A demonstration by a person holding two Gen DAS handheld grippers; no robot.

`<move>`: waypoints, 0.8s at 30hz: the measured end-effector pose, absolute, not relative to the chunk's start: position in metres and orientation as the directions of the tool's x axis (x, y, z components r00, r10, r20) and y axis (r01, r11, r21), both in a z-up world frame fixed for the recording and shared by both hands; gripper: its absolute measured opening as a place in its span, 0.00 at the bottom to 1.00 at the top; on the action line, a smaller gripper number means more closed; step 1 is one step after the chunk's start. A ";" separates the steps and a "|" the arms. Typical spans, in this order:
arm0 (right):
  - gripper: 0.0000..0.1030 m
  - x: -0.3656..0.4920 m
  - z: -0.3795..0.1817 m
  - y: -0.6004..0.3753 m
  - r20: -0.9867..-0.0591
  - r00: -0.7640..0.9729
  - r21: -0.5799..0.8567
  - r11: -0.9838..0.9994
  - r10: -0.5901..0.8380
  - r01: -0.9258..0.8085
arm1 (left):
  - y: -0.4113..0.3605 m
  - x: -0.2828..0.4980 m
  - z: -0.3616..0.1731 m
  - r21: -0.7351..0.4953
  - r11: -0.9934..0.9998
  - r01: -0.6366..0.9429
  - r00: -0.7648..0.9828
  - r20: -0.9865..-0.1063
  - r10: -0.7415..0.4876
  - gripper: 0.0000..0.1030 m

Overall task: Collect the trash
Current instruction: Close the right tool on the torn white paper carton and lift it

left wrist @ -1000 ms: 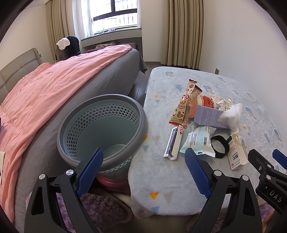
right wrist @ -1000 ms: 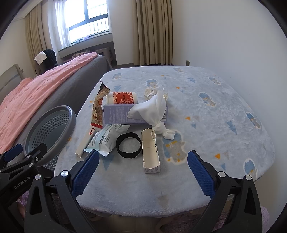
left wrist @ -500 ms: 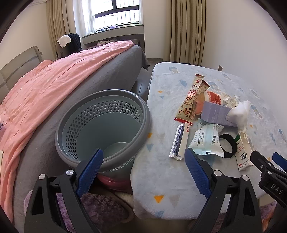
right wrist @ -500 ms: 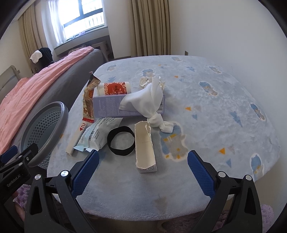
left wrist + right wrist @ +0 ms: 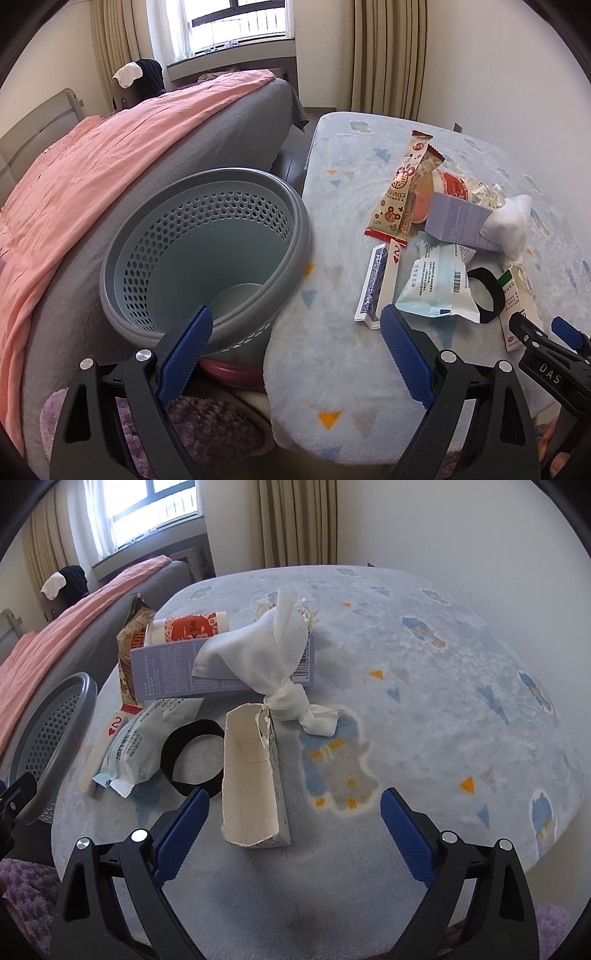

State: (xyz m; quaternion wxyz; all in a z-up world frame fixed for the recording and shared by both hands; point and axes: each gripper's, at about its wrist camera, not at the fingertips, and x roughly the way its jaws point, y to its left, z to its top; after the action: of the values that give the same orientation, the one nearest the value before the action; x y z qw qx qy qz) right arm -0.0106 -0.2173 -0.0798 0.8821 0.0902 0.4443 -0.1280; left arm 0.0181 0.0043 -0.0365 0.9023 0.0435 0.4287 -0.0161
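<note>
The right tongs are seen wide apart with nothing held; the jaws have just been closing slightly, and the torn white carton now lies between the tips, larger in view than a second ago. A descent onto this first piece of trash is judged under way. The left tongs are open and empty, over the gap between the grey basket and the surface. A black band at ten o'clock touches the carton and could be caught. A knotted tissue and a lilac box lie at twelve o'clock.
</note>
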 end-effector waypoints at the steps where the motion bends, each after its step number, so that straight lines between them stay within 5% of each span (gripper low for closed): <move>1: 0.81 -0.009 -0.082 -0.217 -0.810 0.568 0.042 0.951 -0.147 0.306 | 0.004 0.018 -0.037 0.065 0.996 0.066 0.631 -0.775 0.009 0.85; 15: 0.63 0.009 -0.089 -0.213 -0.810 0.565 0.004 0.962 -0.157 0.273 | 0.006 0.019 -0.041 0.063 0.995 0.073 0.621 -0.784 0.004 0.85; 18: 0.54 0.014 -0.090 -0.210 -0.810 0.566 -0.003 0.966 -0.153 0.257 | 0.006 0.018 -0.041 0.061 0.995 0.079 0.621 -0.784 -0.001 0.85; 21: 0.28 0.014 -0.087 -0.209 -0.813 0.567 0.009 0.970 -0.135 0.243 | 0.005 0.017 -0.041 0.061 0.994 0.088 0.622 -0.783 -0.006 0.85; 24: 0.28 0.009 -0.082 -0.212 -0.806 0.581 0.034 0.972 -0.111 0.234 | 0.002 0.015 -0.041 0.058 0.993 0.099 0.620 -0.784 -0.016 0.85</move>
State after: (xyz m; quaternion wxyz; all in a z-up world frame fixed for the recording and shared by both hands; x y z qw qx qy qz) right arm 0.0085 -0.2121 -0.0818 0.8865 0.0685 0.4471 -0.0974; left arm 0.0153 0.0022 -0.0406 0.8988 0.0478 0.4346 -0.0320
